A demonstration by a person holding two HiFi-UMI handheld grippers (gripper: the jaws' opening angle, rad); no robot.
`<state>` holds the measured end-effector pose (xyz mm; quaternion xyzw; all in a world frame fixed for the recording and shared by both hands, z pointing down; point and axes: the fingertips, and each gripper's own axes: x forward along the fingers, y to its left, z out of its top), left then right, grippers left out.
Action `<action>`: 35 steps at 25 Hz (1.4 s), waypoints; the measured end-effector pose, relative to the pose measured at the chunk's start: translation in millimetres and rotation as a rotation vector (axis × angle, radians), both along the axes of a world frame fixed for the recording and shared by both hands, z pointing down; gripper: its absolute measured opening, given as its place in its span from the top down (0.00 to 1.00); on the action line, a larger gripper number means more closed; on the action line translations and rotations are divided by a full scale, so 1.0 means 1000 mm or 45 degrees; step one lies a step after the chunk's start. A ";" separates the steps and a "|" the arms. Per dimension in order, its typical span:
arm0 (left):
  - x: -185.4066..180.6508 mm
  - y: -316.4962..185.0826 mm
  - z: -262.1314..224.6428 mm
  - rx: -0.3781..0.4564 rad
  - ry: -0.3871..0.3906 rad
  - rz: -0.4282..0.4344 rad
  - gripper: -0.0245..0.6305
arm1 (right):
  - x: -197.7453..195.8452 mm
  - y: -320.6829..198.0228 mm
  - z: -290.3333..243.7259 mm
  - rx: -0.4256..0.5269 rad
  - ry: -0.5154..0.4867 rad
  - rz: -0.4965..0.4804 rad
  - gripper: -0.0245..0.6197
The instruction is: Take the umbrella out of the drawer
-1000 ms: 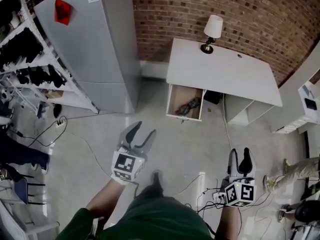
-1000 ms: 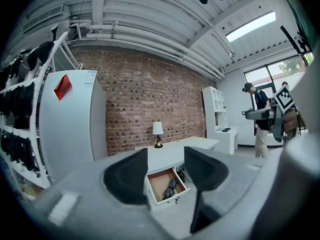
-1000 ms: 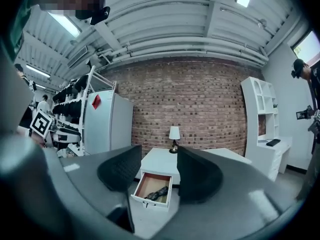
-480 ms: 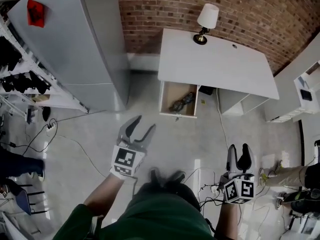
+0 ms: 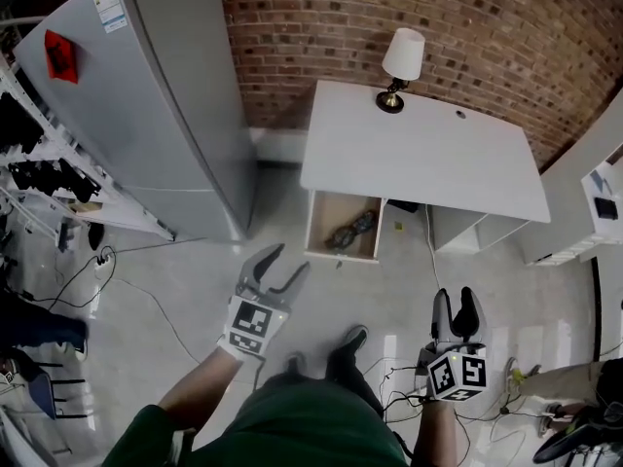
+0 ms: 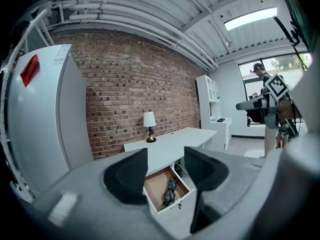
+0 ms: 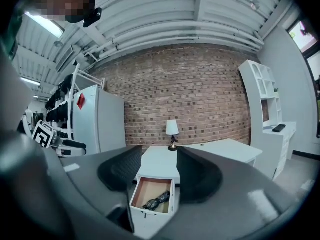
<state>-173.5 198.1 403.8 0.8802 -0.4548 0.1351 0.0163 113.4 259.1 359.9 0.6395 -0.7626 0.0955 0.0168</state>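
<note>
The folded dark umbrella (image 5: 350, 232) lies slantwise on the bottom of the open drawer (image 5: 321, 224). Its long axis runs from the front corner nearer our left tongs (image 5: 289, 258) to the back corner on the side of our right tongs (image 5: 455, 295). We cannot tell which end is the handle.

The umbrella is well ahead of both tongs and touches neither. From the left tongs it is forward and a little to the right; from the right tongs it is forward and to the left. In the left gripper view we see it (image 6: 170, 191) low in the gap between the two jaws, far beyond them. It shows the same way in the right gripper view (image 7: 156, 201).

Both tongs are spread apart and hold nothing.

The drawer is pulled out from under a white desk (image 5: 419, 149), and the umbrella is the only thing we can see in it. A lamp (image 5: 401, 56) stands at the desk's far edge, against the brick wall.
</note>
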 end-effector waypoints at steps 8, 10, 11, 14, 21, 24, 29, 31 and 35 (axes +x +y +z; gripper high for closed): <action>0.066 -0.079 0.021 -0.040 -0.086 -0.101 0.62 | 0.073 -0.097 0.018 0.032 -0.047 -0.103 0.64; 0.080 -0.100 0.027 -0.041 -0.102 -0.127 0.62 | 0.092 -0.117 0.025 0.026 -0.056 -0.114 0.64; 0.086 -0.111 0.029 -0.039 -0.111 -0.140 0.62 | 0.100 -0.127 0.029 0.023 -0.058 -0.118 0.64; 0.098 -0.135 0.032 -0.038 -0.142 -0.171 0.62 | 0.118 -0.147 0.042 -0.009 -0.079 -0.126 0.64; 0.126 -0.173 0.075 -0.114 -0.211 -0.158 0.62 | 0.147 -0.176 0.078 -0.094 -0.099 -0.137 0.64; 0.138 -0.188 0.107 -0.172 -0.225 -0.115 0.62 | 0.150 -0.185 0.095 -0.149 -0.102 -0.121 0.64; 0.144 -0.218 0.168 -0.255 -0.238 -0.064 0.62 | 0.155 -0.205 0.118 -0.195 -0.056 -0.083 0.64; 0.146 -0.233 0.194 -0.278 -0.255 -0.048 0.62 | 0.159 -0.215 0.128 -0.211 -0.070 -0.054 0.65; 0.151 -0.261 0.252 -0.352 -0.299 0.043 0.62 | 0.154 -0.234 0.149 -0.256 -0.086 -0.021 0.65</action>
